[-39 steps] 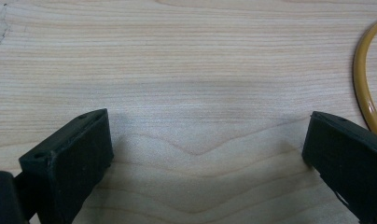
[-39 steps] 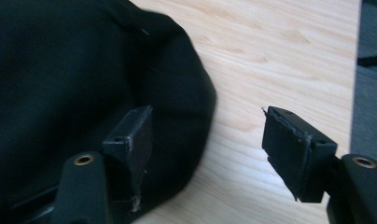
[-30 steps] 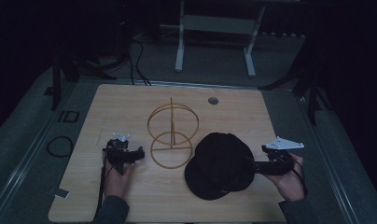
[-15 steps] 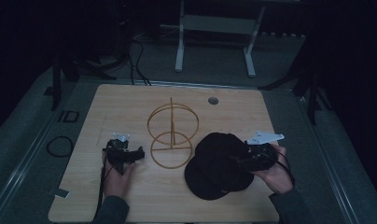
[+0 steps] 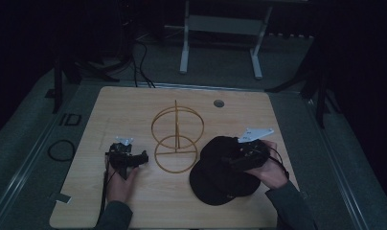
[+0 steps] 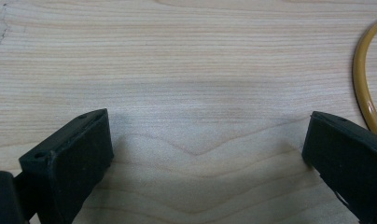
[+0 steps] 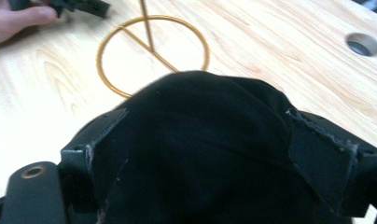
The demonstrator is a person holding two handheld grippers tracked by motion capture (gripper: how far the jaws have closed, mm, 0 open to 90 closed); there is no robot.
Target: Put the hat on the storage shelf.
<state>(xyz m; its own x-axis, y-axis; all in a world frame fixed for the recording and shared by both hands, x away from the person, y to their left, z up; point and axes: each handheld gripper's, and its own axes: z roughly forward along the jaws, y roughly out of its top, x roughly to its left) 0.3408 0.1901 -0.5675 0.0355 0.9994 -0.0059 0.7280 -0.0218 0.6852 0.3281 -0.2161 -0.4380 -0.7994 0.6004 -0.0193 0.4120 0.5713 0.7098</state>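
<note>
A black cap (image 5: pixel 219 179) lies on the wooden table (image 5: pixel 134 105), right of a gold wire hat stand (image 5: pixel 177 139). My right gripper (image 5: pixel 230 160) is over the cap's crown. Its jaws have just been opening and stand wide on either side of the crown (image 7: pixel 200 102), not squeezing it. In its own view the right gripper (image 7: pixel 207 123) looks past the cap at the stand's base ring (image 7: pixel 130 46). My left gripper (image 5: pixel 142 158) rests on the table left of the stand. The left gripper (image 6: pixel 203 154) is open, bare wood between its jaws, and the gold ring (image 6: pixel 364 93) lies beside its right jaw.
A round cable hole (image 5: pixel 219 103) sits near the table's far edge. White table legs (image 5: pixel 184 43) stand on the dark floor behind. A dark cable loop (image 5: pixel 61 149) lies off the left edge. The person's left hand (image 7: pixel 18 21) shows at the top left of the right gripper view.
My right gripper has moved left from the table's right edge onto the black cap. The left gripper, the stand and the cap have stayed where they were.
</note>
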